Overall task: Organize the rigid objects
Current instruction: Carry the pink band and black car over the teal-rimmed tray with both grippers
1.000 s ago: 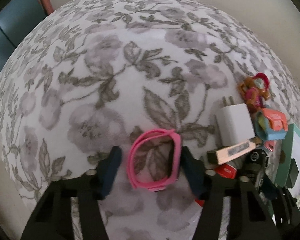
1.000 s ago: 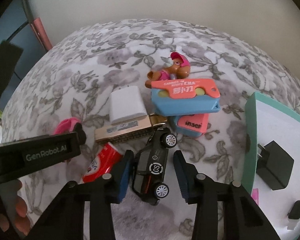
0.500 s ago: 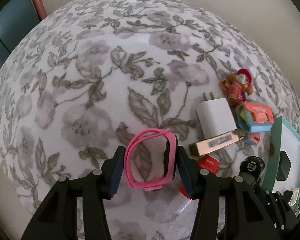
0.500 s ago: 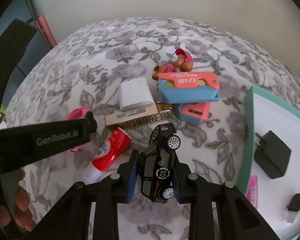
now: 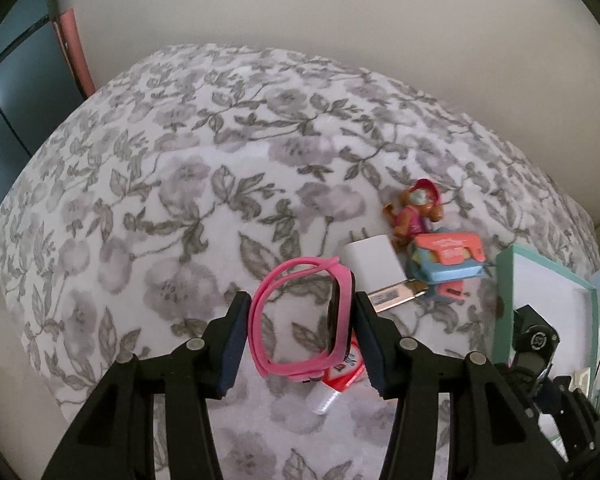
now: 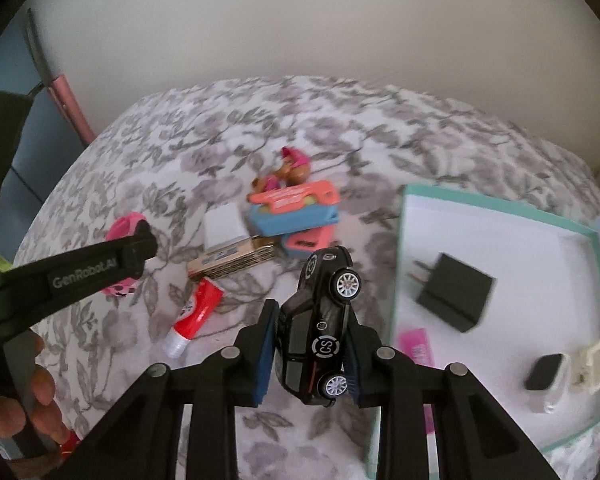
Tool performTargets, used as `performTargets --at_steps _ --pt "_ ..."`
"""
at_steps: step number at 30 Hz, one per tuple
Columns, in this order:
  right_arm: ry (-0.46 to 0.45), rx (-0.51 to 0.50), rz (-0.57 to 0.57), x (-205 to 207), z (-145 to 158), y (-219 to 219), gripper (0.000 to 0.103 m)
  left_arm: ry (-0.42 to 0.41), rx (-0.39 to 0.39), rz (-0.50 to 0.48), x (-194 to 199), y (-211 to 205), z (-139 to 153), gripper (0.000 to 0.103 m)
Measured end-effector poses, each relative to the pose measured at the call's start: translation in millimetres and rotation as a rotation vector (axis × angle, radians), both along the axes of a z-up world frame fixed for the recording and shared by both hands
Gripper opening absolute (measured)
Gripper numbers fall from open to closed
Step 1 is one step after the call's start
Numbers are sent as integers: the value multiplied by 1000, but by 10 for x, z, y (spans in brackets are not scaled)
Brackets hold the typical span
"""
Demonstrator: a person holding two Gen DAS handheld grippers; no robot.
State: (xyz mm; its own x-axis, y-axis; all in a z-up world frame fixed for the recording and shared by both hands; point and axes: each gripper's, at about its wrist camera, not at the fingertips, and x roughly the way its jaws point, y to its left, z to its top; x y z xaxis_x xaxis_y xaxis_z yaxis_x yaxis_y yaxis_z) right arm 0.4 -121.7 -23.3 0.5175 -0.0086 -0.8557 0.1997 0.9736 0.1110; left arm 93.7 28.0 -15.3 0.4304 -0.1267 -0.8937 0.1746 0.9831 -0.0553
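My left gripper [image 5: 300, 340] is shut on a pink wristband watch [image 5: 300, 320] and holds it above the floral cloth. My right gripper [image 6: 312, 354] is shut on a black toy car [image 6: 320, 320], lifted beside the teal-rimmed tray [image 6: 400, 248]. The car and right gripper also show at the right edge of the left wrist view [image 5: 534, 336]. On the cloth lie a white charger [image 5: 374, 260], a gold harmonica [image 6: 230, 260], a red tube [image 6: 194, 314], a blue and coral toy [image 6: 292, 208] and a small dog figure [image 5: 416, 210].
The tray holds a black charger [image 6: 454, 292], a pink packet [image 6: 416, 346], a small black and white device [image 6: 546, 372] and a cream piece [image 6: 590, 364]. A wall stands behind the table. A pink post [image 5: 72, 44] stands at far left.
Both grippers closed on their objects and lifted them. The left rose with the pink watch. The right rose with the car and moved right toward the tray.
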Motion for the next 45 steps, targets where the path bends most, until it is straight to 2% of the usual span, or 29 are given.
performTargets --at_steps 5,9,23,30,32,39,45 --pt "-5 12 -60 -119 106 -175 31 -34 16 -48 -101 -183 68 53" --pt "-2 -5 -114 -212 170 -323 31 -53 -6 -90 -216 -348 139 53" --pt "15 6 -347 -523 165 -1203 31 -52 -30 -382 -799 -1348 152 53" --pt "41 45 -496 -740 79 -1633 31 -89 45 -510 -1095 -1789 56 53" --pt "46 30 -526 -783 72 -1705 32 -90 55 -540 -1161 -1904 12 53" --pt "62 1 -581 -869 4 -1884 32 -102 88 -611 -1278 -2135 -112 53" --pt "82 8 -602 -892 -94 -1987 32 -87 91 -615 -1269 -2155 -190 53"
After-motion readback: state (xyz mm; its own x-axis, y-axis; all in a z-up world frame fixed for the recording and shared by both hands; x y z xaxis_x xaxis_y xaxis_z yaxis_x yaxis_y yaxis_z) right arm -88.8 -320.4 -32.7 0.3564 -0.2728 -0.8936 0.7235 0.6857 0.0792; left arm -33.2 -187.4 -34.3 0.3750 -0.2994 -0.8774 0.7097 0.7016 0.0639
